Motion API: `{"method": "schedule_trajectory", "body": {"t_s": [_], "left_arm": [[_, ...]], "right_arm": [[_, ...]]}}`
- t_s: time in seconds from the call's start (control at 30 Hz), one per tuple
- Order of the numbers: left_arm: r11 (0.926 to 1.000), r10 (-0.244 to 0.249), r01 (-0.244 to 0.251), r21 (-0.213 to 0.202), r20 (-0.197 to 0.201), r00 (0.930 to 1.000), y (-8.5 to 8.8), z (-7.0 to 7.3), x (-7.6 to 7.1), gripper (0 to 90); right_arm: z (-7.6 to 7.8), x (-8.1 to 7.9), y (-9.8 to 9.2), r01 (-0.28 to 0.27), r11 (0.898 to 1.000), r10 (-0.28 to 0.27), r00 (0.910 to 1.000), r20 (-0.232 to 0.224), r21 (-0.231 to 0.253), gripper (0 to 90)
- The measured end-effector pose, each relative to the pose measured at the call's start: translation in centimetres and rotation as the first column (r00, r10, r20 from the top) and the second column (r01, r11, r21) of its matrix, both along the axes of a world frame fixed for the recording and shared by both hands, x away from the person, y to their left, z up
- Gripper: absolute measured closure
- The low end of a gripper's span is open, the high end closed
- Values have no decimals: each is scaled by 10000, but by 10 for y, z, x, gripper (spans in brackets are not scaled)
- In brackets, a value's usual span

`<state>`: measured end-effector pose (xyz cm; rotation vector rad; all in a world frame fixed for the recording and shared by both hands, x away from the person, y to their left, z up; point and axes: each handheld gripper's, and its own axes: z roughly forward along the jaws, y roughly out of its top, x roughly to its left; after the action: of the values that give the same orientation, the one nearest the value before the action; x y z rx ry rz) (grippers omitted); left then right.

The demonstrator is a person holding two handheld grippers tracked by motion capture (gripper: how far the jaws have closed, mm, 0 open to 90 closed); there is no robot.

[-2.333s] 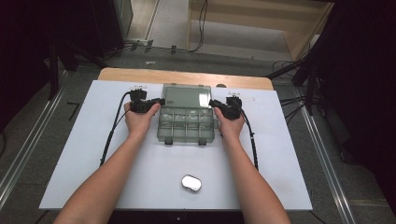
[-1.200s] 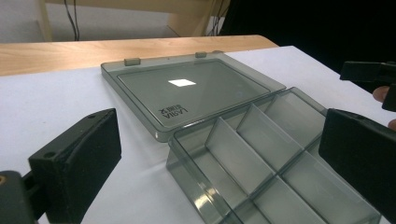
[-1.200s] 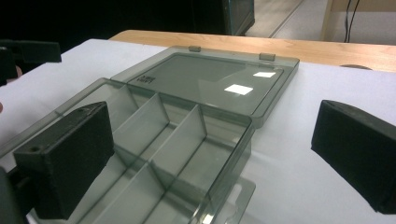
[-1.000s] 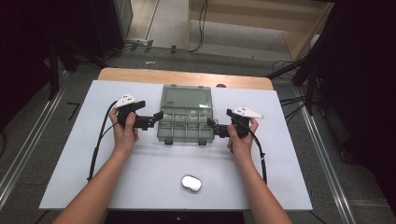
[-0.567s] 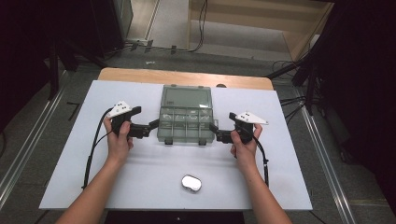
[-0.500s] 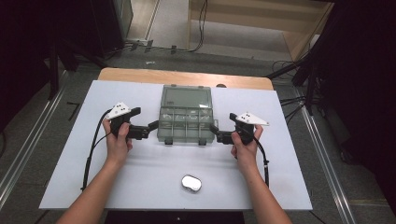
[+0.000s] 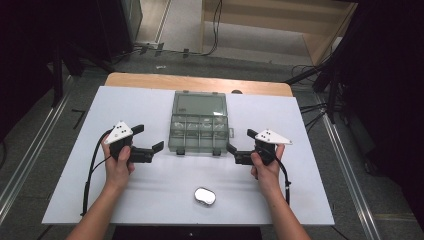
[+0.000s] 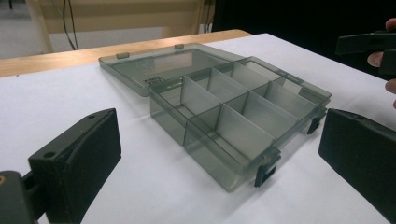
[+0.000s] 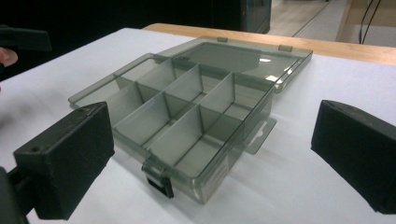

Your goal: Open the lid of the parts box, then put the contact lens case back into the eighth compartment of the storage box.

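Drawn back from the box sides since the earlier frames, both grippers now parked on the white table [image 7: 65,150] at mid-frame, jaws spread wide, pinching nothing. Nearest the bottom edge, a small silver oval object [image 7: 204,196], untouched. Left gripper [image 7: 150,148] at middle left, right gripper [image 7: 237,151] at middle right, each just beside a front corner of the compartment box [image 7: 197,132] without touching. Box at centre, lid [image 7: 198,104] laid flat open toward the upper frame, divided cells apparently empty. For the step in hand, probably best to approach the silver object slowly, low and square, keeping clear of the front latches [image 8: 266,170].
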<state>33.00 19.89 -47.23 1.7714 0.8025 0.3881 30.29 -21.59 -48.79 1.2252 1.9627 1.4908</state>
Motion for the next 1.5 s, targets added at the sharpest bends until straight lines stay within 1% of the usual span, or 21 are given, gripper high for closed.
{"method": "schedule_trajectory", "body": {"t_s": [0.1,0.17,0.23,0.27,0.33,0.4,0.43,0.5,0.6,0.7,0.8,0.9,1.03,1.17,1.23,1.33,1.5], "left_arm": [[10000,29,-29,-42,148,9999,5,-1,-8,0],[9999,50,-48,-133,176,9998,9,-2,-12,0],[9992,82,-71,-404,273,9996,13,-3,-17,0],[9986,138,-122,-517,310,9994,15,-3,-20,0],[9983,167,-149,-562,314,9994,19,-3,-24,0],[9991,110,-95,-417,361,9993,22,-3,-28,0],[9997,105,-95,-233,415,9991,23,-3,-30,0],[9998,72,-65,-182,412,9991,26,-3,-34,0],[9998,87,-79,-186,417,9991,30,-3,-39,0],[10000,96,-95,-29,516,9986,33,-3,-44,0],[9998,185,-186,17,591,9981,37,-2,-48,0],[9998,216,-214,-28,620,9978,43,-2,-52,0],[9995,309,-309,0,607,9977,49,-3,-58,0],[9993,379,-381,25,595,9975,54,-4,-64,0],[9991,427,-427,-5,591,9973,56,-4,-69,0],[9988,488,-492,45,629,9968,59,-4,-74,0],[9988,492,-489,-75,566,9972,65,-5,-83,0]], "right_arm": [[1,-6,-1,-117,9999,117,9999,0,-33,0],[1,-11,0,-189,9997,189,9998,29,-160,0],[2,-15,0,-237,9996,236,9997,-63,-181,0],[3,-16,0,-299,9994,299,9995,-27,-152,0],[4,-21,1,-353,9993,352,9993,-93,-135,0],[4,-25,3,-409,9989,407,9991,-90,-234,0],[4,-27,4,-432,9984,431,9991,-49,-360,0],[4,-29,6,-472,9978,470,9989,-62,-466,0],[4,-33,8,-603,9970,597,9981,-128,-490,0],[6,-37,9,-698,9962,690,9975,-163,-514,0],[9,-41,10,-761,9954,752,9970,-170,-586,0],[12,-44,11,-821,9941,812,9966,-146,-706,0],[16,-48,12,-921,9935,915,9957,-129,-669,0],[20,-50,15,-1070,9916,1067,9943,-83,-731,0],[21,-50,17,-1114,9908,1104,9937,-176,-763,0],[22,-52,23,-1296,9870,1276,9915,-271,-947,0],[24,-56,32,-1650,9785,1600,9859,-492,-1238,0]]}}
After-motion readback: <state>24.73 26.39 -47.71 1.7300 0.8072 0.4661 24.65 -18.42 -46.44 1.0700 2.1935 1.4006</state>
